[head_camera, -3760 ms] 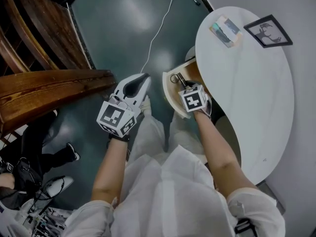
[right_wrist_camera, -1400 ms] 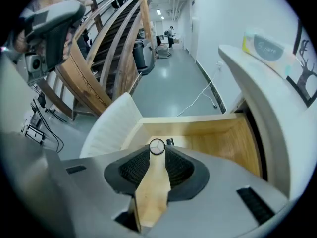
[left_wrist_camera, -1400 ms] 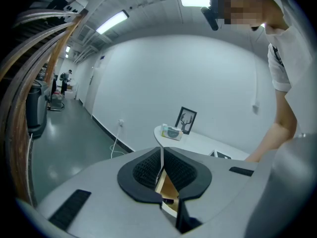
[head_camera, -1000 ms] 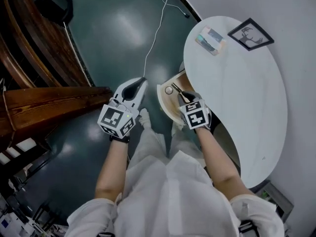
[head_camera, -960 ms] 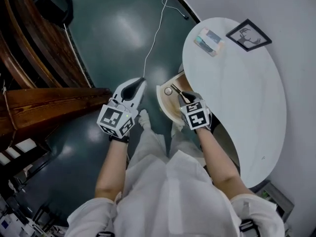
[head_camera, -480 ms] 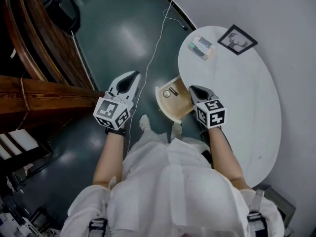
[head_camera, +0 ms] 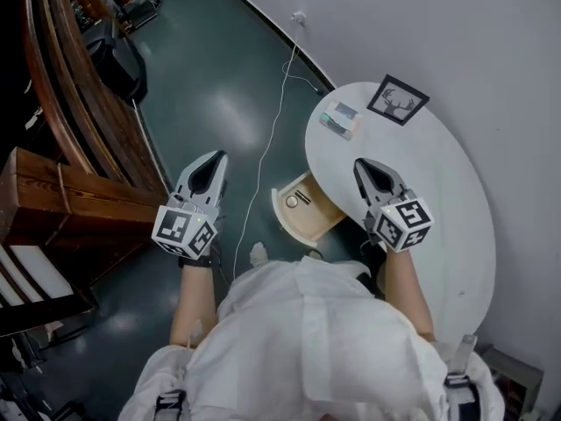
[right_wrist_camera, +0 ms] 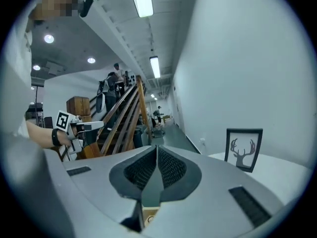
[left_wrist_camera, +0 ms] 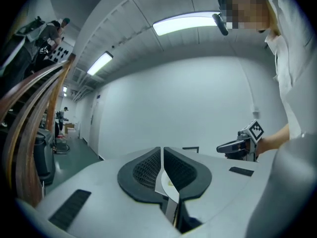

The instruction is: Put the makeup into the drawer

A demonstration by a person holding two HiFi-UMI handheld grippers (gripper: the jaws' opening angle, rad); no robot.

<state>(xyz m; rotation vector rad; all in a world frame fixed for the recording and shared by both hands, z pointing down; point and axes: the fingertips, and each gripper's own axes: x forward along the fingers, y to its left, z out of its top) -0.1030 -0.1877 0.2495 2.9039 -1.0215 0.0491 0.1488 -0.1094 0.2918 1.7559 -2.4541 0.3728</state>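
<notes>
1. Left hand-held gripper [head_camera: 211,158]: it has come up as the person straightened. It hangs over the dark glossy floor [head_camera: 219,68], ribbed pads clenched together with nothing between them.
2. Drawer [head_camera: 296,227]: pale wood with a curved front, still pulled open under the tabletop. Inside lie a small round piece [head_camera: 291,202] and a slim dark stick [head_camera: 303,198], which I take for the makeup. 1 second ago the right gripper was down among them.
3. Flat rectangular case [head_camera: 339,119]: pastel colours, lying at the tabletop's far edge. It may be more makeup, but I cannot confirm that.
4. Right hand-held gripper [head_camera: 362,164]: it has lifted out of the drawer and is now above the smooth white oval tabletop [head_camera: 438,191]. Its pads are shut tight and empty. I judge this deposit done.
5. Black-framed deer print [head_camera: 398,100]: near the case, untouched.
</notes>
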